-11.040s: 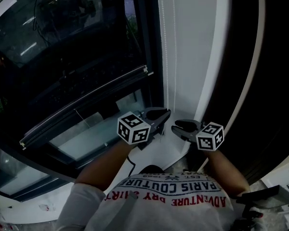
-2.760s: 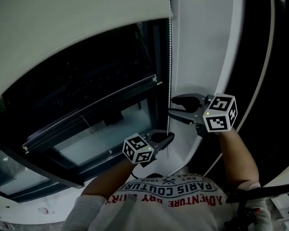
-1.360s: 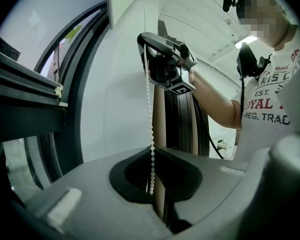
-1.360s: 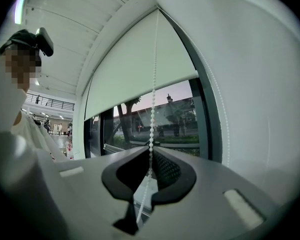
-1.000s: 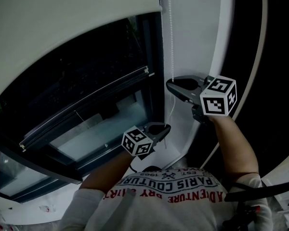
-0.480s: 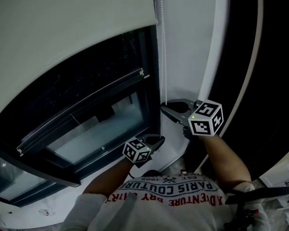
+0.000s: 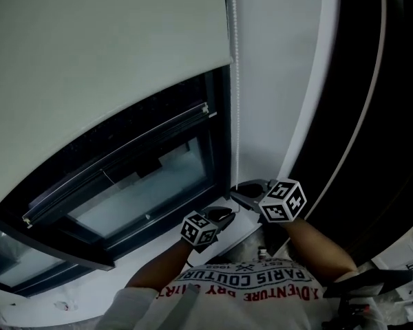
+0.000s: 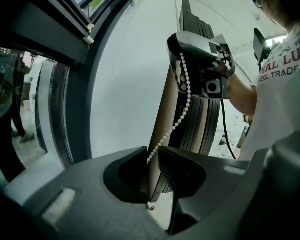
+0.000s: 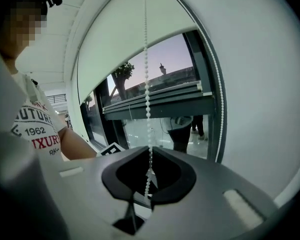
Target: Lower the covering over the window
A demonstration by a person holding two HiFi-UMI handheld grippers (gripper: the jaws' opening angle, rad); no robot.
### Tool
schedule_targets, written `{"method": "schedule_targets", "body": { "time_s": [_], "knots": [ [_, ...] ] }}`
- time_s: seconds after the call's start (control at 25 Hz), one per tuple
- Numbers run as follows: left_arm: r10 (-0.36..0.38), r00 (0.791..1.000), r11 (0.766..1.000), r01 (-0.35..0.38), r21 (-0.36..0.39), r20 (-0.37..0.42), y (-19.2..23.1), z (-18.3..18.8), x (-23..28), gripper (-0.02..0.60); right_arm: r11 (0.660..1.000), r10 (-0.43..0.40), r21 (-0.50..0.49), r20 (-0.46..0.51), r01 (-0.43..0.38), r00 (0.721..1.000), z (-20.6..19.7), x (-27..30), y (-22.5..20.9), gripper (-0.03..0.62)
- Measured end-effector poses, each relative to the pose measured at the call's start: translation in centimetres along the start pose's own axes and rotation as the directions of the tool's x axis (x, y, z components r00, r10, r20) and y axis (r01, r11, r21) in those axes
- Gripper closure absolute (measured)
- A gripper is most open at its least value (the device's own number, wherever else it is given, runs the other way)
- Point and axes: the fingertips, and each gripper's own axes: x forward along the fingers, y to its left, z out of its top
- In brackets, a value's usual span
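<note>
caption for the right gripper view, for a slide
Right hand-held gripper shut on the bead chain, roller blind partly lowered over the window

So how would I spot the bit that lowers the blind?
Start at the big dark window, half covered by a pale blind. Along its right frame, against the white wall, hangs a thin bead chain, the only beaded string there, pinched in the right gripper.

The pale grey fabric roller blind [image 7: 110, 67] hangs unrolled over the upper part of the dark-framed glass window [image 7: 144, 184]. Its straight lower edge ends above the lower panes, so this dark glass is not yet covered. The thin white bead chain [image 7: 235, 81] runs straight and vertical, just beside the right edge of the blind.
</note>
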Motion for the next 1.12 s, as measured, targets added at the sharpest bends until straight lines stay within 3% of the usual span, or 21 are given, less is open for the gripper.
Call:
{"method": "schedule_targets", "body": {
  "time_s": [0.28,0.44,0.6,0.92,1.12],
  "knots": [
    [-0.021,0.998,0.998,0.025,-0.059,0.064,-0.5,0.2,-2.2,0.462,0.999,0.005,0.037,0.039,-0.007,0.999,-0.2,-0.1,-0.4,0.577],
    [-0.004,0.997,0.999,0.007,-0.039,0.072,-0.1,1.2,-4.0,0.456,1.0,-0.009,0.026,0.05,0.008,0.999,-0.4,-0.2,-0.7,0.577],
    [-0.041,0.997,0.999,0.041,0.01,0.06,-0.9,3.2,-6.1,0.44,0.999,-0.022,0.032,0.064,0.02,0.998,-0.1,-0.5,-0.9,0.577],
    [-0.133,0.98,0.983,0.112,0.144,0.148,-4.4,13.2,-9.2,0.44,0.999,-0.042,0.033,0.066,0.04,0.997,-0.8,-1.4,-0.4,0.577],
    [-0.232,0.959,0.955,0.193,0.225,0.164,-7.0,19.2,-11.4,0.44,0.998,-0.057,0.035,0.072,0.055,0.996,-0.8,-2.0,-0.6,0.577]
  ]
}}
